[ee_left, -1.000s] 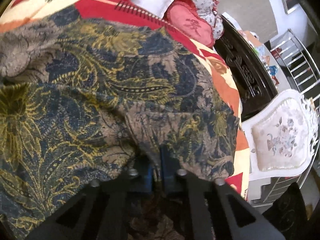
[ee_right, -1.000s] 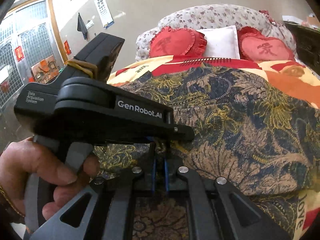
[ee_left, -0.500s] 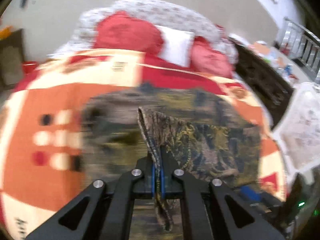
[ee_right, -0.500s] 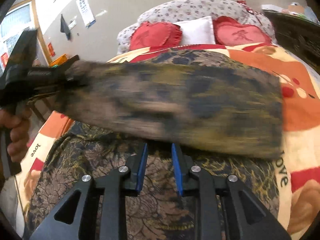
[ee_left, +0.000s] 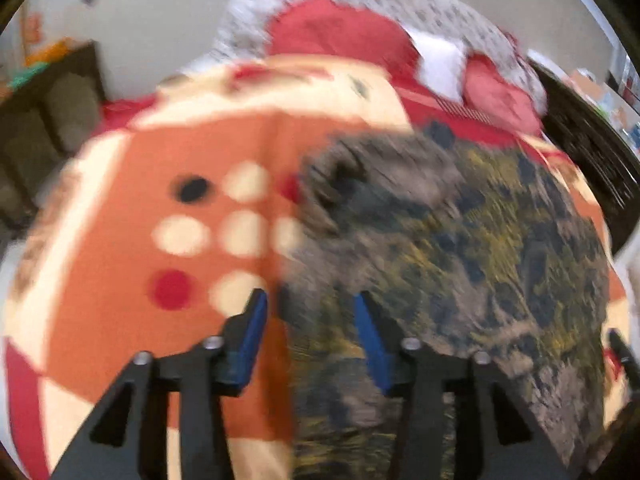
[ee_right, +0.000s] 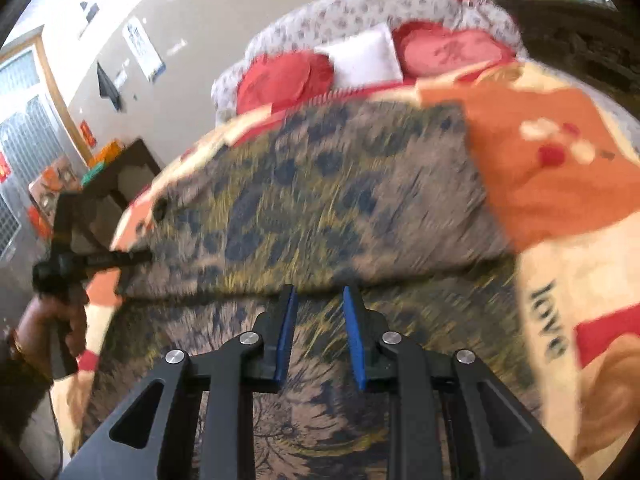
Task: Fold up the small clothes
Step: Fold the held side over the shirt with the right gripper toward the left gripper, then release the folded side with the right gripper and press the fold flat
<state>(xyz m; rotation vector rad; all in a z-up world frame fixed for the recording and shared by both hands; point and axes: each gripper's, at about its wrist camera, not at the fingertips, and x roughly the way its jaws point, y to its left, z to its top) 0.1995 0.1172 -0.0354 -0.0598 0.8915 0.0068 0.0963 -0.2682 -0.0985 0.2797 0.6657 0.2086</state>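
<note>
A brown, blue and yellow patterned garment (ee_left: 460, 240) lies spread on the bed, blurred by motion. My left gripper (ee_left: 308, 316) is open and empty above the garment's left edge. In the right wrist view the garment (ee_right: 320, 200) lies folded over itself, its folded layer across the middle. My right gripper (ee_right: 318, 312) is open and empty just above the lower layer. The left gripper (ee_right: 100, 258) shows at the far left at the cloth's end, held by a hand.
The orange, cream and red bedspread (ee_left: 160, 240) covers the bed. Red heart cushions (ee_right: 448, 50) and a white pillow (ee_right: 364, 56) lie at the headboard. A dark wooden cabinet (ee_left: 592, 152) stands to the right, another dark piece of furniture (ee_right: 120, 176) to the left.
Both grippers were shut on the garment a second ago. The right opened first, then the left opened and let go. The cloth was swung over and now lies folded on the bed.
</note>
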